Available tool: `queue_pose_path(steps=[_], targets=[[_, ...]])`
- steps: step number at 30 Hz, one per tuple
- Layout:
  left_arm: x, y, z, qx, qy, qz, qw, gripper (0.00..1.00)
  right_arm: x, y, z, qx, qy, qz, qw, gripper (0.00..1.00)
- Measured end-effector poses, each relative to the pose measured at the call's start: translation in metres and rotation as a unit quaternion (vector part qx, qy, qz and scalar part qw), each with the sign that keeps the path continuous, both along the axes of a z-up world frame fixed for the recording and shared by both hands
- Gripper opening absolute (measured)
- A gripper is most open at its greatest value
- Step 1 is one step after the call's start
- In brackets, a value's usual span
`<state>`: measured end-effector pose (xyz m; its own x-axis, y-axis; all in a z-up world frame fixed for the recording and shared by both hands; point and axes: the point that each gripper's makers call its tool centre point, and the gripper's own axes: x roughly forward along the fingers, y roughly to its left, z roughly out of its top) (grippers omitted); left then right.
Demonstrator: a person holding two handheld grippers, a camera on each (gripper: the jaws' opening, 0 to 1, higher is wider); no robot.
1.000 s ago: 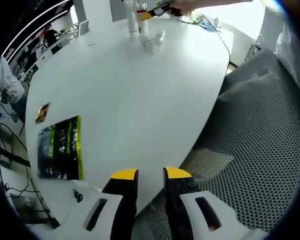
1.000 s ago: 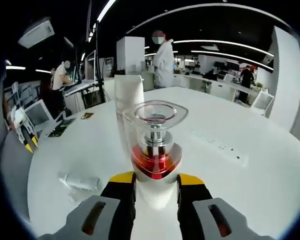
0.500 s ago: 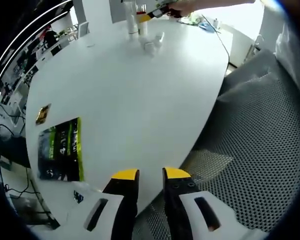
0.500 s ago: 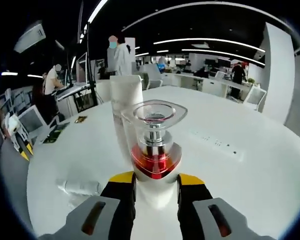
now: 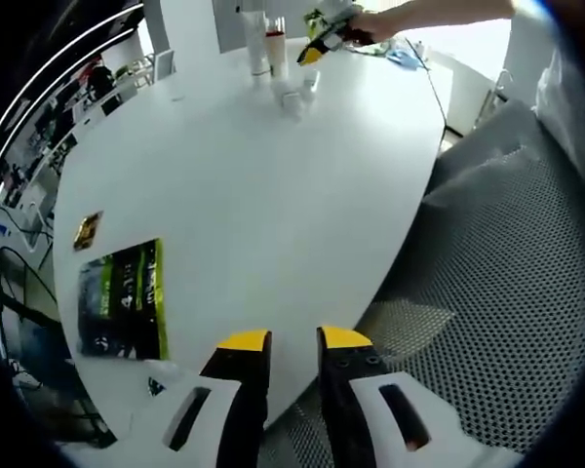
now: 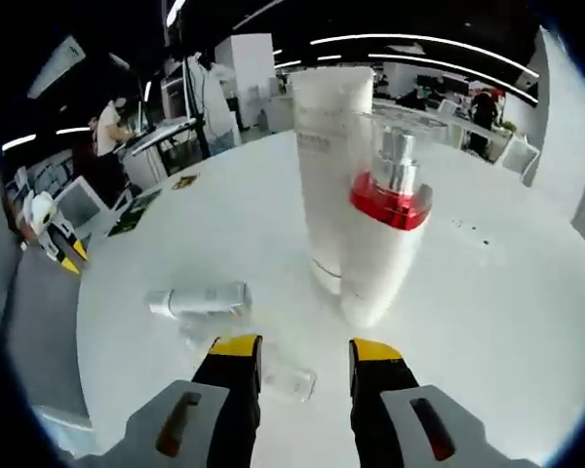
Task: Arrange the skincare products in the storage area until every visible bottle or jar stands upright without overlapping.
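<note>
Right gripper view was taken over the white worktop (image 6: pixel 526 322), where the right claw (image 6: pixel 303 349) was seen open with nothing between its jaws. Just beyond it a pump bottle (image 6: pixel 378 249) with a red collar stood upright, touching or just in front of a tall white tube (image 6: pixel 327 156), also upright. A small white tube (image 6: pixel 199 299) lay on its side to the left, and a clear cap (image 6: pixel 291 380) rested between the jaws' tips. In the left gripper view the left claw (image 5: pixel 292 340) was held slightly parted and empty at the worktop's near edge, beside a mesh chair (image 5: pixel 497 292). A green packet (image 5: pixel 124 299) lay flat nearby.
</note>
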<state>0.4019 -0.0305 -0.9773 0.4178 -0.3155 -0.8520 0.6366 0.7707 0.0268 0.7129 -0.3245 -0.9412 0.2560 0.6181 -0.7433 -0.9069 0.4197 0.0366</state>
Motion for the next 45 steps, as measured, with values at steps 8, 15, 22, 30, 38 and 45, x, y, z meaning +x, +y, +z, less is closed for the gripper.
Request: queue_pose_path(steps=[8, 15, 22, 30, 38, 45], targets=[[0.0, -0.002, 0.001, -0.004, -0.003, -0.003, 1.0, 0.14, -0.025, 0.014, -0.014, -0.139, -0.071, 0.198, 0.9677, 0.45], [0.001, 0.0, 0.002, -0.002, -0.006, 0.002, 1.0, 0.14, -0.039, 0.019, -0.039, -0.218, -0.059, 0.313, 0.9225, 0.41], [0.003, 0.002, 0.004, -0.001, -0.011, 0.005, 0.9999, 0.14, -0.04, 0.011, -0.046, -0.242, -0.028, 0.327, 0.9132, 0.27], [0.003, 0.001, 0.004, -0.002, -0.013, 0.004, 0.9999, 0.13, -0.057, 0.007, -0.044, -0.238, -0.015, 0.332, 0.9127, 0.14], [0.005, 0.002, 0.008, 0.0, -0.024, 0.007, 0.9997, 0.13, -0.071, 0.001, -0.032, -0.234, -0.016, 0.315, 0.9196, 0.13], [0.011, 0.002, 0.019, -0.008, -0.053, 0.013, 0.9985, 0.13, -0.09, 0.022, 0.009, -0.182, -0.052, 0.278, 0.9418, 0.13]])
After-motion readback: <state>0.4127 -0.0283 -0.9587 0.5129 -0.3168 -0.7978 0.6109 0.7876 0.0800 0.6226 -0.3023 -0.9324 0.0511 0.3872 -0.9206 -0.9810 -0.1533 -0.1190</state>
